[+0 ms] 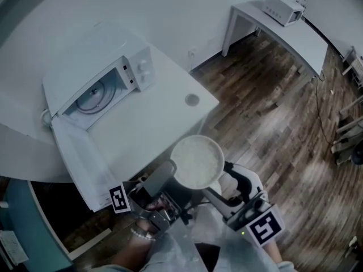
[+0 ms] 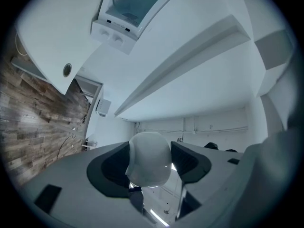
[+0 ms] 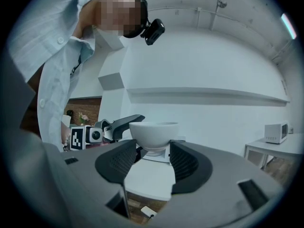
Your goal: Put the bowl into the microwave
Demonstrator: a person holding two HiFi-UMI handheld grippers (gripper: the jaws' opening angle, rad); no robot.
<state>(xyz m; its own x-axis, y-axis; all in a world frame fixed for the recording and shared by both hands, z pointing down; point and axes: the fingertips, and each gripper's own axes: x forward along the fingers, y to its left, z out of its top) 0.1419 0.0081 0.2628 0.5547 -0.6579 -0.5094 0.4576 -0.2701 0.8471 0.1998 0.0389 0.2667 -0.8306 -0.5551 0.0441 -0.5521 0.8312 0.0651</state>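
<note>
A white bowl (image 1: 197, 161) hangs in the air just off the near edge of the white table (image 1: 147, 123). My left gripper (image 1: 169, 174) is shut on its near-left side and my right gripper (image 1: 223, 178) on its near-right side. In the left gripper view the bowl (image 2: 149, 158) fills the gap between the jaws. In the right gripper view the bowl (image 3: 153, 133) stands upright with its lower part between the pads. The white microwave (image 1: 108, 72) sits on the table's far left, with its door (image 1: 79, 157) swung wide open and the turntable showing inside.
A small round disc (image 1: 192, 100) lies on the table to the right of the microwave. A second white table with a white appliance (image 1: 283, 8) stands at the far right. Wooden floor (image 1: 272, 118) lies beyond the table's right edge.
</note>
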